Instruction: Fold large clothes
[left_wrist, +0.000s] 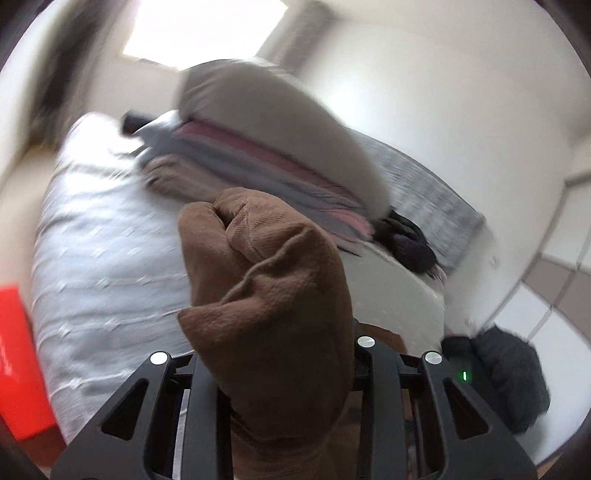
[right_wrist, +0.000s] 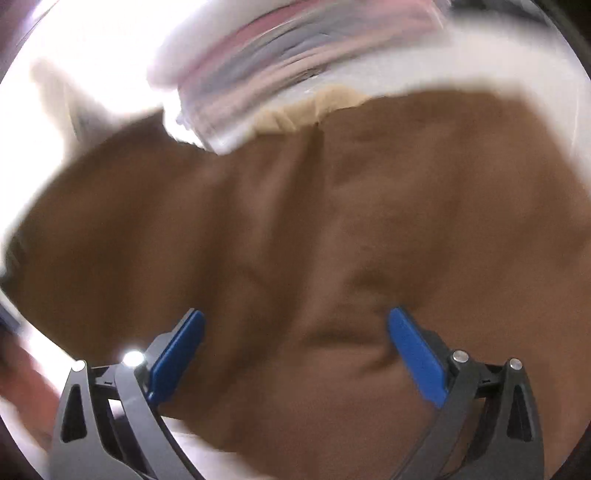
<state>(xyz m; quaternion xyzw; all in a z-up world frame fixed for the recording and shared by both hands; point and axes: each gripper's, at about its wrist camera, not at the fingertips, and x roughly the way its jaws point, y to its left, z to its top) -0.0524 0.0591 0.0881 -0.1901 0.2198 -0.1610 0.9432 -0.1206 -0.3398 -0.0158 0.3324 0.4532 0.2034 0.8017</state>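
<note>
Left wrist view: the left claw (left_wrist: 273, 369) is clenched on a bunched fold of the brown garment (left_wrist: 266, 288), which rises from the bottom centre of the frame to a rounded knot at mid-frame, its long axis running straight up between the black fingers. Behind it, at upper centre, a stack of folded clothes (left_wrist: 258, 162) in grey and pink layers lies on a bed with a pale grey cover (left_wrist: 103, 240). A dark garment (left_wrist: 410, 240) sits at the stack's right end, and another dark bundle (left_wrist: 513, 376) lies at lower right. A red box (left_wrist: 18, 362) touches the left edge. The bed cover left of the brown cloth lies bare.

Right wrist view: the brown garment (right_wrist: 332, 240) spreads across the whole middle of the frame, wider than tall, heavily blurred. The right claw (right_wrist: 295, 343) is released, its blue pads (right_wrist: 177, 354) wide apart with cloth between them. The blurred stack (right_wrist: 277, 74) fills the top edge. No writing is legible.
</note>
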